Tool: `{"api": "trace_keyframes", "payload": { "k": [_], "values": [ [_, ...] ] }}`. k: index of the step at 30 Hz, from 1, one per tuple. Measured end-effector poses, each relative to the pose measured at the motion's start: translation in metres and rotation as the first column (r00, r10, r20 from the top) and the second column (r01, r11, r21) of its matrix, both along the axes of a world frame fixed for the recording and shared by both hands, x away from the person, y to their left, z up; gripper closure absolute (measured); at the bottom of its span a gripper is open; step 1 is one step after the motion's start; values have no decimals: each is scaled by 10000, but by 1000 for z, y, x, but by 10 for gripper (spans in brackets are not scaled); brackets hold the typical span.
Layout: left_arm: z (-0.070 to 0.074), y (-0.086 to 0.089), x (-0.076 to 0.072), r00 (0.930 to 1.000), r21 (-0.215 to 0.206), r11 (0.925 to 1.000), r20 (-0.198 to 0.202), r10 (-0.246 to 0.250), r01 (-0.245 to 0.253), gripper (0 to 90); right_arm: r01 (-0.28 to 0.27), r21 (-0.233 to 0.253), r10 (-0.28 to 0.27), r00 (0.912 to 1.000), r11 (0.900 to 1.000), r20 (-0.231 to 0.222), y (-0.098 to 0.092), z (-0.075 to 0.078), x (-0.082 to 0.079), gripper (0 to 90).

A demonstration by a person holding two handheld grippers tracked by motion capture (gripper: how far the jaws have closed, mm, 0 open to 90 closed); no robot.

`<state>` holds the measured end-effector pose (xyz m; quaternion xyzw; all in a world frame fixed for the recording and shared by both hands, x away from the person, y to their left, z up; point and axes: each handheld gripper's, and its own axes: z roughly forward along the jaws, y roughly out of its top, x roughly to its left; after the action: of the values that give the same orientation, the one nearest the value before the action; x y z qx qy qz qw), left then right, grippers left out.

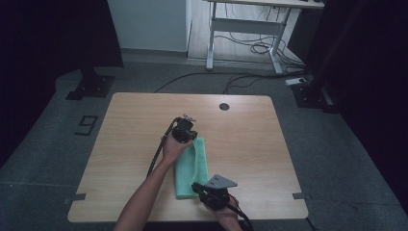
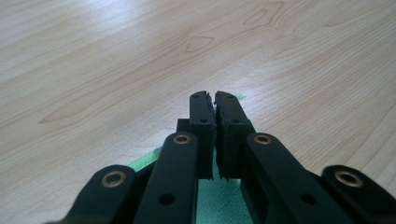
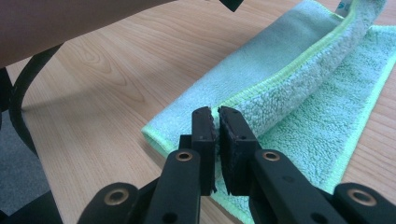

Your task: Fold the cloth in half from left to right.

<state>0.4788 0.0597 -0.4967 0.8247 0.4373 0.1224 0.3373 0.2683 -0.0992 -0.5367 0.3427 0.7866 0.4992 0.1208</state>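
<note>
Green cloth (image 1: 192,168) lies folded on the bench (image 1: 120,144), long axis running away from the person. Left gripper (image 1: 184,130) pinches its far end; right gripper (image 1: 204,190) pinches its near edge, fingers (image 3: 205,135) pressed together.

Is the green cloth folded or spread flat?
Folded: the cloth lies in layers, its upper layer curling over the lower one.

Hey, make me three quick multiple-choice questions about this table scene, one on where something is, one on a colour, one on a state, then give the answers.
1. Where does the cloth lie?
A. on the floor
B. on the wooden table, between the two hand-held grippers
C. on the far desk

2. What colour is the cloth?
A. light green
B. red
C. white

3. How do the right hand-held gripper jaws stand?
A. wide open
B. closed together at the cloth's folded edge
C. holding a cup

Answers: B, the high view shows it on the tabletop; A, the right gripper view shows green terry; B, barely any gap shows.
</note>
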Motion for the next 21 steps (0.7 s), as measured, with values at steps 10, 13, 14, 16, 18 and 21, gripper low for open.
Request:
{"api": "trace_keyframes", "payload": {
  "k": [10,13,14,16,18,21],
  "values": [
    [-5,-8,1,9999,64,9999,-79,-151,151,862,39,-8,-39,10000,10000,-57,-3,-2,0,844],
    [-8,-9,2,9999,56,9999,-111,-89,90,861,79,16,-79,9999,10000,-90,-5,-3,1,844],
    [-8,-9,2,9999,36,10000,-117,-78,78,861,90,19,-90,9999,10000,-118,-5,-3,1,843],
    [-10,-10,2,9999,65,9999,-126,-89,89,860,99,0,-99,9998,10000,-161,-6,-4,1,841],
    [-11,-11,3,9999,60,10000,-135,-48,48,858,130,-10,-130,9997,9999,-188,-6,-5,2,840],
    [-11,-11,3,9999,104,9999,-143,-38,39,859,149,19,-148,9997,9999,-203,-7,-5,2,841]
  ]
}}
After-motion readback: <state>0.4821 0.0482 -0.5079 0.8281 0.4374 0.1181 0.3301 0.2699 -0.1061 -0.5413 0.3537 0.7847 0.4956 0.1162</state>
